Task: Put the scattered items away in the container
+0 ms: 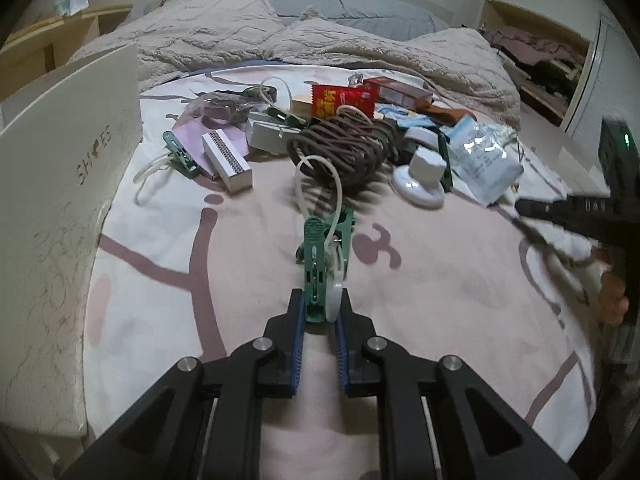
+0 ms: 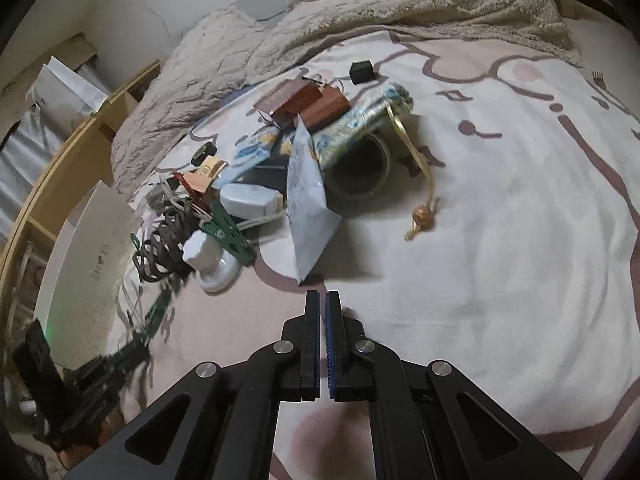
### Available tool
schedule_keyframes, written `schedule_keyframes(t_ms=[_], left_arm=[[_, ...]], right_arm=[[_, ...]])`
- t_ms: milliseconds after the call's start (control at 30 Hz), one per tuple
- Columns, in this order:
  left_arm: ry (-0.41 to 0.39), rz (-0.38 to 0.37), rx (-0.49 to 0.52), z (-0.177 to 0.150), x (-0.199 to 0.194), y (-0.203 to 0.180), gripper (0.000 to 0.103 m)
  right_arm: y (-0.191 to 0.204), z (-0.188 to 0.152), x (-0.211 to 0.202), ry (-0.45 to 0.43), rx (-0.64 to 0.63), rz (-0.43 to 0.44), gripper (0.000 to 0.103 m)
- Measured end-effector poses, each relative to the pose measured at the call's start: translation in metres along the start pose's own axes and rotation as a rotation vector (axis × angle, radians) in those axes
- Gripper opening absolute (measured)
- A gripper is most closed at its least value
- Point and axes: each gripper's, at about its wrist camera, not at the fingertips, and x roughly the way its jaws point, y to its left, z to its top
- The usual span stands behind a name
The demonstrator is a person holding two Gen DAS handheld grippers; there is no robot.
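Observation:
My left gripper [image 1: 320, 312] is shut on the end of a green clothes peg [image 1: 322, 264] with a white cord loop, holding it just above the pink bedsheet. A white shoe box [image 1: 68, 184] stands at the left; it also shows in the right wrist view [image 2: 92, 260]. A pile of scattered items lies ahead: a brown cord coil [image 1: 344, 148], a white knob [image 1: 422, 178], a white foil pouch [image 1: 482, 168], a second green peg [image 1: 180, 154], a small white box [image 1: 228, 160]. My right gripper [image 2: 323, 300] is shut and empty, just short of the foil pouch [image 2: 308, 208].
A tape roll [image 2: 360, 172], brown boxes [image 2: 304, 102], a patterned pouch [image 2: 360, 120] and a gold cord [image 2: 420, 200] lie in the pile. A fluffy beige blanket [image 1: 224, 40] covers the far bed. Wooden shelves [image 2: 60, 160] stand at the left.

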Motion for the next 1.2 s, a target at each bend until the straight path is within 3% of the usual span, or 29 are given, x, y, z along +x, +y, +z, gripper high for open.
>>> schedule_keyframes(t_ms=[133,233,267,333,367,400,533,833,1033,1067,1200], left_arm=[[-0.013,0.002,0.011,-0.001,-0.004,-0.003,0.051],[-0.031,-0.006,0.003,0.002,-0.008,0.000,0.054],[-0.035,-0.015,-0.009,0.004,-0.010,0.002,0.055],[-0.043,-0.028,-0.028,0.006,-0.013,0.007,0.061],[-0.052,-0.035,-0.039,0.008,-0.016,0.009,0.061],[-0.064,-0.040,-0.050,0.009,-0.019,0.012,0.061],[-0.100,-0.037,-0.086,0.014,-0.026,0.023,0.061],[-0.078,-0.022,-0.086,0.013,-0.016,0.029,0.057],[-0.038,-0.022,-0.066,0.010,-0.003,0.024,0.049],[-0.032,-0.023,-0.070,0.009,-0.001,0.025,0.048],[-0.021,-0.026,-0.075,0.008,0.004,0.025,0.046]], right_arm=[[0.002,0.003,-0.001,-0.013,-0.021,-0.012,0.002],[0.002,0.005,0.001,-0.007,-0.025,-0.020,0.003],[0.001,0.005,0.002,-0.006,-0.023,-0.025,0.009],[0.000,0.005,0.001,-0.011,-0.020,-0.029,0.038],[0.000,0.004,0.000,-0.016,-0.019,-0.030,0.067],[0.001,0.004,-0.001,-0.023,-0.021,-0.032,0.080],[0.004,0.010,-0.001,-0.029,-0.035,-0.067,0.080],[0.003,0.031,0.003,-0.074,-0.011,-0.003,0.078],[0.012,0.040,0.018,-0.075,-0.028,-0.010,0.037],[0.012,0.041,0.019,-0.076,-0.028,-0.010,0.022],[0.014,0.039,0.012,-0.090,-0.018,0.030,0.011]])
